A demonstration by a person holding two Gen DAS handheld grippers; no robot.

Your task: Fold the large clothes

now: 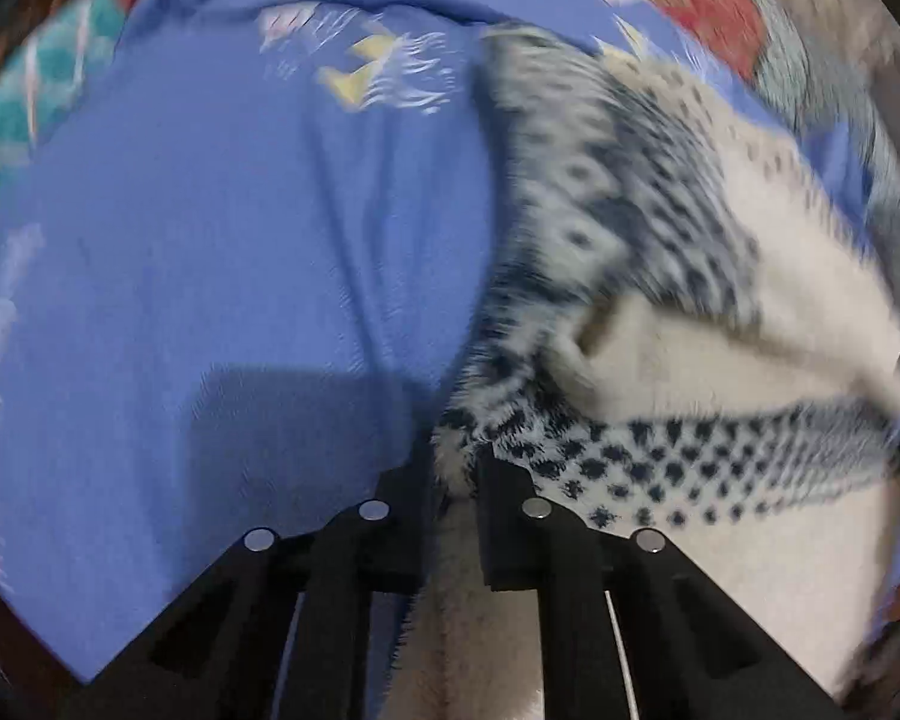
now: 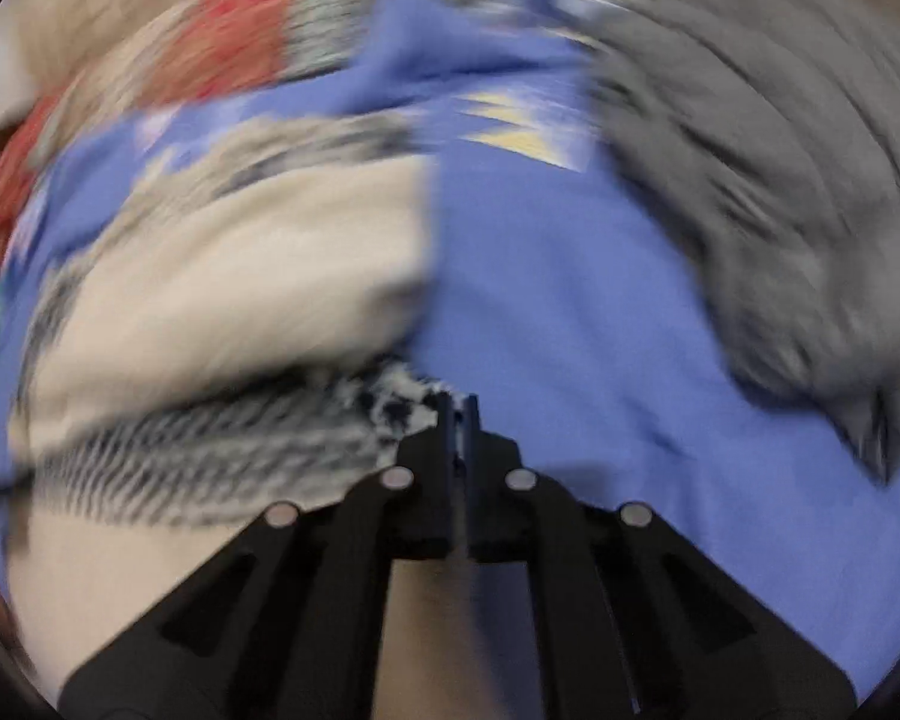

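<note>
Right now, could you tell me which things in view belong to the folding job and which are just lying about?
In the job:
- fuzzy cream sweater with dark pattern
- left gripper, shut on its edge
- right gripper, shut on its edge

Lying about:
- blue printed sheet underneath
- grey garment
- red and teal cloth at the far edge

Two grippers: left gripper, right gripper. One cream patterned sweater, one grey garment, one blue sheet.
</note>
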